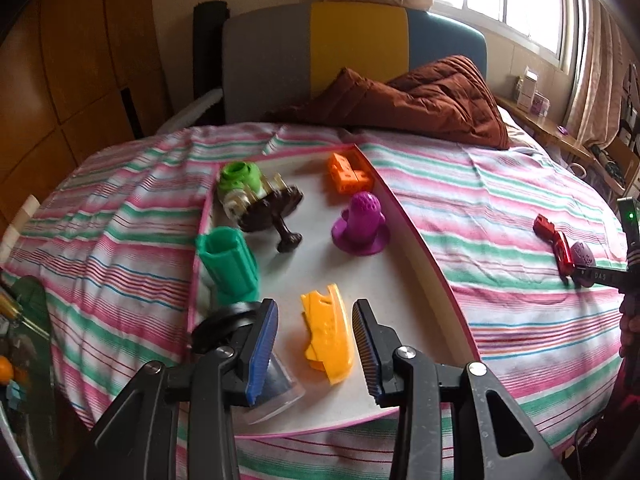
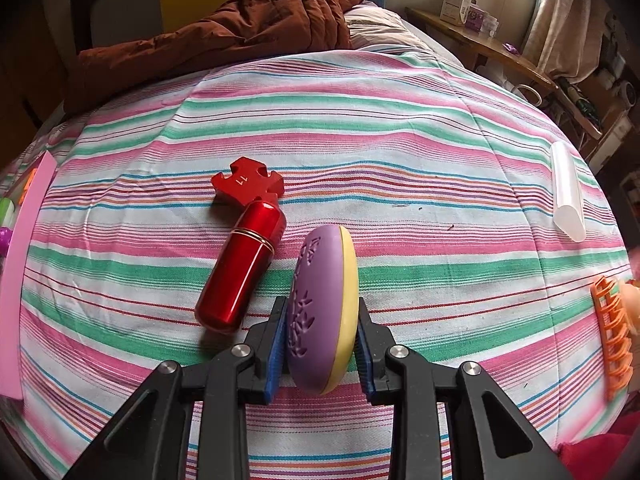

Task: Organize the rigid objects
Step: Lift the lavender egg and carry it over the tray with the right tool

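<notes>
Clamped on both flat faces of a purple-and-yellow oval case [image 2: 323,312]: right gripper [image 2: 322,344], blue ribbed pads [image 2: 276,356] pressed to the purple side and the yellow side, case standing on edge over the striped bedsheet [image 2: 360,128]. Just left of those jaws, nearly touching the case — a glossy red metal cylinder [image 2: 242,268] with a gold band, lying tilted, its far end against a matte red cross-shaped block [image 2: 250,184]. Well off to the right, a white translucent tube [image 2: 567,192]; at the right edge, an orange plastic comb-like clip [image 2: 614,340]. Far ahead, a rumpled rust-brown quilt [image 2: 240,28].

Spread wide and gripping nothing: left gripper [image 1: 315,344], over a white tray with a pink rim [image 1: 416,232]. Between the open jaws, touching neither pad — a yellow plastic curved piece [image 1: 330,336], lying flat. Under the left pad, a clear plastic piece [image 1: 276,392], hard to make out. Ahead and left, a ridged green cup [image 1: 230,268] on its side. Farther ahead, a purple knobbed peg on a round base [image 1: 362,224], a dark brown gear-like toy with a lime-green cap [image 1: 256,196], and orange blocks [image 1: 350,174] at the far end. Off to the right on the sheet, the same red pieces and purple case beside the other gripper's tip.
</notes>
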Tool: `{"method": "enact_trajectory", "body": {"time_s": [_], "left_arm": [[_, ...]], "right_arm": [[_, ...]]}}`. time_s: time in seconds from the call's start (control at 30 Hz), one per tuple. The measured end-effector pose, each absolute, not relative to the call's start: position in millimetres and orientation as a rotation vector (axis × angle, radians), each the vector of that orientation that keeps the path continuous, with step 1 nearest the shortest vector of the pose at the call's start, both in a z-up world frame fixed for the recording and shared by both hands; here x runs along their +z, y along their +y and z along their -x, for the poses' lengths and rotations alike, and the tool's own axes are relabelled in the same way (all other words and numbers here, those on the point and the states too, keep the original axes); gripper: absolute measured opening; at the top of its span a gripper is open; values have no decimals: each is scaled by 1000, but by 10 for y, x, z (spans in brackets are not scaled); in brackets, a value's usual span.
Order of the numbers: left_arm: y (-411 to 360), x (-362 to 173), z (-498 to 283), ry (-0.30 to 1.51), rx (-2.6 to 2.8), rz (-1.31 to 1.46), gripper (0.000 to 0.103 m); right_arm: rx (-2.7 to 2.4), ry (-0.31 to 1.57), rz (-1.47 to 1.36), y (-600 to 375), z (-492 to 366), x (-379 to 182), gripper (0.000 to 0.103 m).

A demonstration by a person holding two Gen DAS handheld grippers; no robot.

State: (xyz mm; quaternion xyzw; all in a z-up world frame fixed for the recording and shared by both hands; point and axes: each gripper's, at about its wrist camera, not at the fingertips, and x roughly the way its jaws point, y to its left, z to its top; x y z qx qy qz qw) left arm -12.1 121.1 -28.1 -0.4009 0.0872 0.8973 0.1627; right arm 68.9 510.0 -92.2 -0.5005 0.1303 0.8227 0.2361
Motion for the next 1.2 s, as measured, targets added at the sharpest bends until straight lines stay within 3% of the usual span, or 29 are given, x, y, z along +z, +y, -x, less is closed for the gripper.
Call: {"method": "enact_trajectory", "body": {"time_s": [0.5, 0.77, 1.2], "left_arm": [[935, -142, 104, 166, 2618, 1142, 39], [748, -141, 108, 134, 2646, 1139, 39], [521, -139, 113, 78, 2681, 1153, 39]], "right_arm": [[2252, 356, 1342, 5053, -711, -908, 30], [2243, 449, 1388, 4987, -799, -854, 29], [2376, 386, 1309, 4434, -819, -455, 29]]}}
